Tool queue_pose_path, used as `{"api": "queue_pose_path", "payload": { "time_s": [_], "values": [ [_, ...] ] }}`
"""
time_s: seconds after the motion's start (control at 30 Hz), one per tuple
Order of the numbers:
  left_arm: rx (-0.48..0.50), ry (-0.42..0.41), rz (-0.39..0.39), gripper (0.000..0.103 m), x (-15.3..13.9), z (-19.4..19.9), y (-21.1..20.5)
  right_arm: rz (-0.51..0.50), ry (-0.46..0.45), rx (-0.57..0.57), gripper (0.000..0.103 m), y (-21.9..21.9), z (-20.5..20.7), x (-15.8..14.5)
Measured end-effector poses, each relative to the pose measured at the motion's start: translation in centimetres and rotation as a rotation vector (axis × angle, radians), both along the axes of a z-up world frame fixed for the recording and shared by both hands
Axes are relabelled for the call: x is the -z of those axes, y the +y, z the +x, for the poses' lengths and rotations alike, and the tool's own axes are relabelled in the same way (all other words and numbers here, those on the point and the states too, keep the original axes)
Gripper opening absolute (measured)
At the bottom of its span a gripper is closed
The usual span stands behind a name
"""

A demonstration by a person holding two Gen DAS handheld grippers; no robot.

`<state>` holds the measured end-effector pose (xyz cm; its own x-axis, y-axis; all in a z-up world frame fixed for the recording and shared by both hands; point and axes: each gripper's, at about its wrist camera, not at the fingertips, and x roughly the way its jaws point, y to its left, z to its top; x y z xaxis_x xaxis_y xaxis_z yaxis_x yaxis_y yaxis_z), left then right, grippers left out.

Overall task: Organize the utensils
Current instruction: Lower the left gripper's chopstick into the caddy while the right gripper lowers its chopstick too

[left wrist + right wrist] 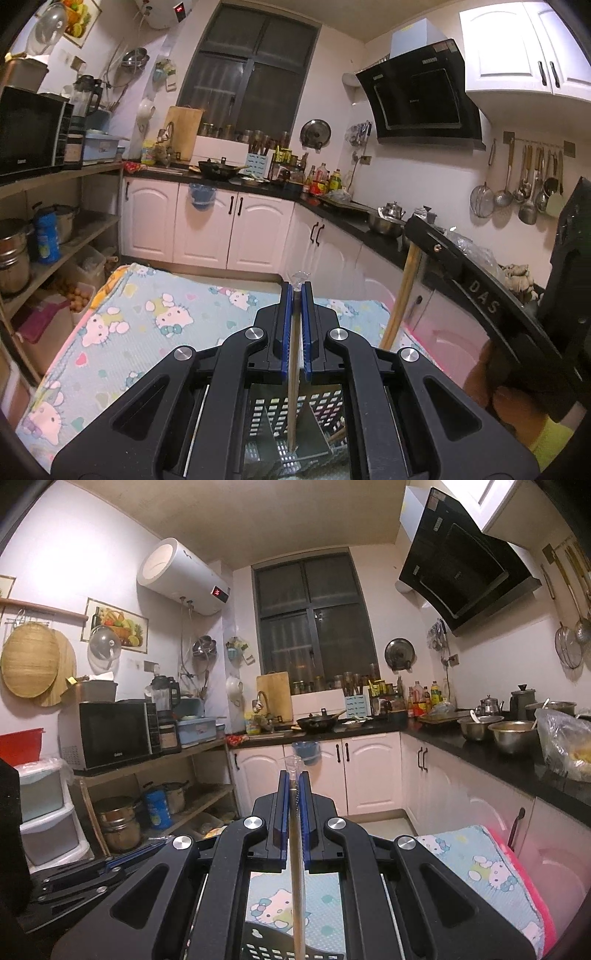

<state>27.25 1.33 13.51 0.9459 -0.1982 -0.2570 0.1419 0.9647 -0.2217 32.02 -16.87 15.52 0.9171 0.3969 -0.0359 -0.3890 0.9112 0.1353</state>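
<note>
Left wrist view: left gripper (295, 291) clamped on a thin metal-handled utensil (293, 369) hanging down into a perforated holder (314, 406) on the cartoon-cat cloth (147, 314); right gripper (294, 782), jaws pinched together on a wooden-handled utensil (297, 886) above a black slotted basket (266, 949).

Left hand-held gripper (295, 291): jaws closed, blue pads (285, 325) clamped on a thin rod, pointing slightly downward. Right hand-held gripper (294, 779): jaws closed, also pinching a thin stick, pointing about level. Right unit shows at the left view's right edge, held by a hand (495, 387) with a yellow cuff.
</note>
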Motion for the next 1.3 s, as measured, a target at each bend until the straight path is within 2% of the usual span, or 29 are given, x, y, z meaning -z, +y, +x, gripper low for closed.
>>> {"api": "queue_pose_path", "payload": {
  "time_s": [0.2, 0.67, 1.03, 1.3],
  "values": [
    [0.012, 0.008, -0.014, 0.001, 1.3, 0.0, -0.2, 0.002, 0.006, 0.023, 0.006, 0.0, 0.8, 1.5],
    [0.029, 0.028, 0.01, 0.001, 3.3, -0.1, -1.1, -0.034, 0.021, 0.045, 0.006, 0.3, 1.5, 4.7],
    [0.019, 0.054, 0.022, 0.001, 4.7, -0.1, -1.2, -0.058, 0.083, 0.034, 0.006, 0.2, 0.5, 6.7],
    [0.013, 0.055, 0.039, 0.001, 4.9, -0.3, -1.4, -0.112, 0.164, 0.045, 0.006, 0.3, -0.5, 7.5]
  ]
}}
